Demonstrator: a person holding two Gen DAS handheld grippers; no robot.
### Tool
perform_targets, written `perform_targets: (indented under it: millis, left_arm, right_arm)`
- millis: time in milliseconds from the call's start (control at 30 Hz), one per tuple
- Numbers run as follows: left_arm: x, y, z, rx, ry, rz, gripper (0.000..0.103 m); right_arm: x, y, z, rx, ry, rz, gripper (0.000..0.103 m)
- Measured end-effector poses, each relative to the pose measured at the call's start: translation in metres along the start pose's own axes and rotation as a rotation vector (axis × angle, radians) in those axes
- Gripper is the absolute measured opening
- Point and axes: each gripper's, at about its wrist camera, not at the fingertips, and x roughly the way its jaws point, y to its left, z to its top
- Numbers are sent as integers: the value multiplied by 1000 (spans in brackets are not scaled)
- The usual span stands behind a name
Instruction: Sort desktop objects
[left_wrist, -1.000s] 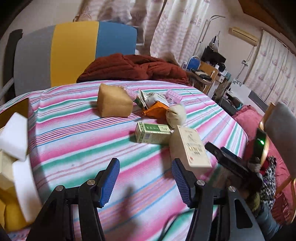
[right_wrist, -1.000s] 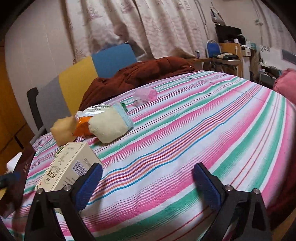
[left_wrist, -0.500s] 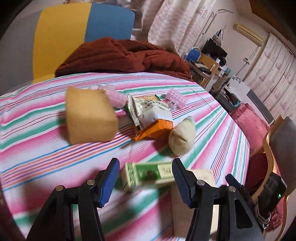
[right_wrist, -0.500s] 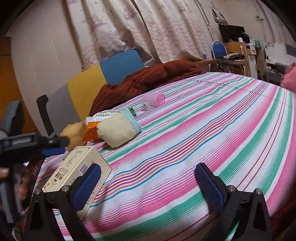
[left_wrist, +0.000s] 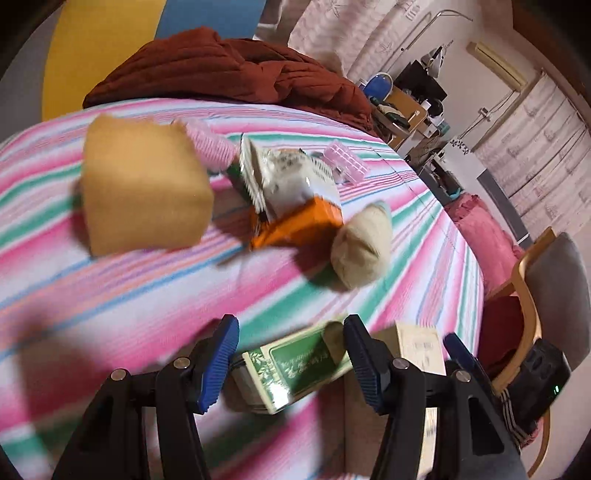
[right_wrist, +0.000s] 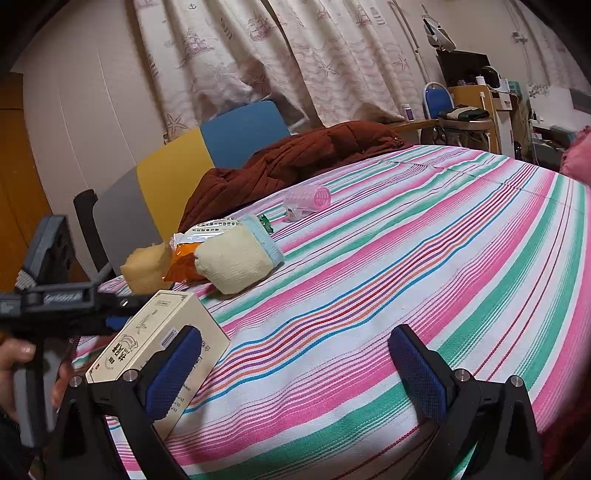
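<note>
Green box (left_wrist: 295, 365), one; cream box (right_wrist: 162, 343), one

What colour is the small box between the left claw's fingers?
Green, with a pale cream edge: the small box, best seen in the left wrist view.

green box (left_wrist: 295, 365) lying tilted on striped cloth, cream box (right_wrist: 159, 347) beside it

striped cloth (right_wrist: 424, 258) | brown jacket (right_wrist: 295, 158) | chair (right_wrist: 177, 177) | curtains (right_wrist: 277, 55)
</note>
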Motion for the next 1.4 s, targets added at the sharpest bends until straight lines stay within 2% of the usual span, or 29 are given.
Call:
perform_targets:
  millis: [67,267,400,533,667,800,933,967,1033,1067,1133,1400]
  left_arm:
    - [1,2,-5,-9,12,-14,60]
    - [-20,-4,-41,11,-26,3,60]
    - [-25,-14,-54,67,-56,57,60]
    - [-31,-25,-53,172,-95,145,60]
    - [-27,-23,-42,217,-94,185,60]
    - [-17,-24,-33,254,-81,197,60]
    - [-7,-27,-25,275,-57,176,58]
    - [-5,-26,-24,272,-53,166,57]
    - [-2,-24,-22,255,-46,140,41]
    - [-3,-23,-23,250,-51,134,37]
    - [-4,-22,-25,241,-61,123,36]
    - [-38,-9,-60,145,-138,225,36]
  right_arm:
    - [0,0,0,-1,1,-1,103]
    - [0,0,0,-4,3,-6,103]
    - [0,0,0,-6,4,-10,103]
    - [-1,1,0,-9,5,-14,103]
    - [-1,0,0,-12,6,-15,103]
    - [-2,0,0,-12,6,-16,103]
    - [-1,1,-1,-12,5,-18,103]
    - [-1,1,0,-12,5,-18,103]
    - [-1,1,0,-13,5,-19,103]
    - [-1,1,0,-13,5,-19,103]
    - [0,1,0,-14,6,-21,103]
    - [0,2,0,-19,9,-28,103]
